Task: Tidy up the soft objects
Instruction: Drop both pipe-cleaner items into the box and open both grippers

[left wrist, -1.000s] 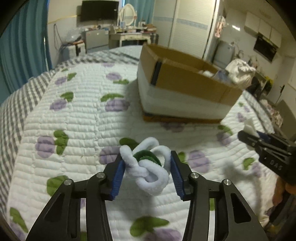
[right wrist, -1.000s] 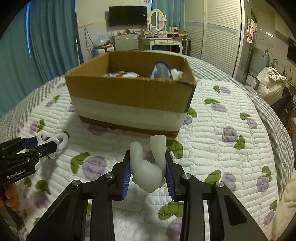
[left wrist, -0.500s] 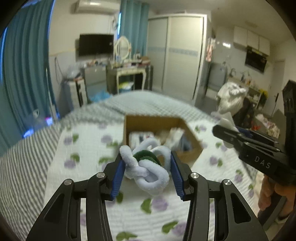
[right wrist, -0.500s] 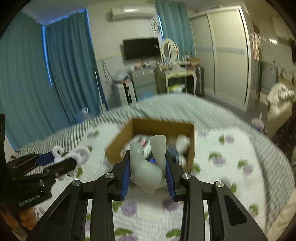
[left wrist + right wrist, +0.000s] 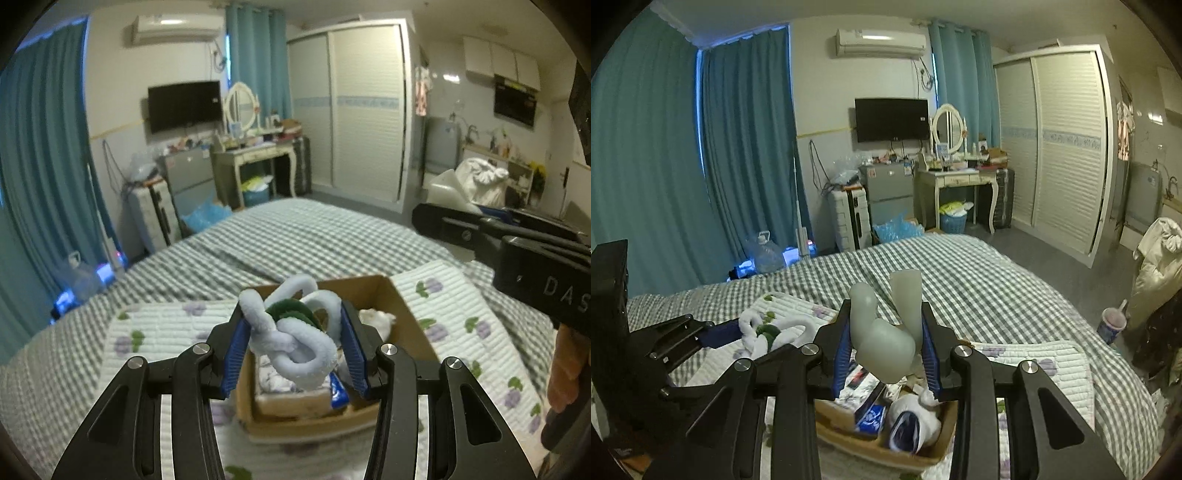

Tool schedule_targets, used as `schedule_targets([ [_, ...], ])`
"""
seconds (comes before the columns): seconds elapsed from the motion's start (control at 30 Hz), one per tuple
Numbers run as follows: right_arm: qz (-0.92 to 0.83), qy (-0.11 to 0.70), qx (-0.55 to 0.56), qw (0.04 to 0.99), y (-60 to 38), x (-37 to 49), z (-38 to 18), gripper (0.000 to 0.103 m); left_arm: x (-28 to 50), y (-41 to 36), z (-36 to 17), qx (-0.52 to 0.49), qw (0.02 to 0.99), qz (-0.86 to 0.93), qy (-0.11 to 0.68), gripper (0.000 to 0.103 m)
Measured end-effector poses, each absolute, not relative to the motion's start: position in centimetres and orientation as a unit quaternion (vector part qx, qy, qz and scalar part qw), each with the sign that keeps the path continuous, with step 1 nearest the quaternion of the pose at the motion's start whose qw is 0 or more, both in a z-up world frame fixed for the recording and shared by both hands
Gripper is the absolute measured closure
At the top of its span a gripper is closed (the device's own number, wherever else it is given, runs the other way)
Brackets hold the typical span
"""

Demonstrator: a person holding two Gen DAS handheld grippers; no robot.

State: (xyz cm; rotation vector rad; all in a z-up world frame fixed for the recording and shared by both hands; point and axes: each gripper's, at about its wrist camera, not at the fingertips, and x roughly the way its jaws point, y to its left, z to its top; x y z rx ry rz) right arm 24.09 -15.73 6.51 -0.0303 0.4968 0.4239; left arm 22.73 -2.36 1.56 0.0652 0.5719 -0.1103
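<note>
My left gripper [image 5: 293,341] is shut on a white fluffy knotted toy with a green centre [image 5: 295,332], held high over the open cardboard box [image 5: 399,306]. In the right wrist view my right gripper [image 5: 886,343] is shut on a pale rubbery soft toy [image 5: 884,341] with two stubby prongs, also above the box [image 5: 923,452]. The box lies on the quilted bed cover and holds several soft items, among them a white cloth bundle [image 5: 912,421]. The left gripper with its toy [image 5: 768,332] shows at the left of the right wrist view.
A grey checked bedspread [image 5: 288,236] and a white quilt with purple flowers [image 5: 454,295] cover the bed. Beyond it stand a dressing table [image 5: 960,181], a small fridge [image 5: 886,192], a wardrobe [image 5: 1063,147] and blue curtains [image 5: 701,166]. A person's hand [image 5: 565,373] holds the right gripper.
Both grippers have risen and come over the box with their toys still clamped. The box, first seen from the side ahead, now lies below the fingers.
</note>
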Motion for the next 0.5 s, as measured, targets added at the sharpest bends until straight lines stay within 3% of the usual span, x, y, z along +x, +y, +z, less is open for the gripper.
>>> schedule_targets([
  [0.43,0.196,0.357,0.001,0.913,-15.9,34.4,-5.4,0.070,28.7,-3.8,-6.0,0.041,0.934,-0.056,0.351,0.056],
  [0.5,0.201,0.367,0.005,0.908,-15.9,34.8,-6.1,0.068,28.6,-4.3,-6.1,0.048,0.933,-0.065,0.352,0.051],
])
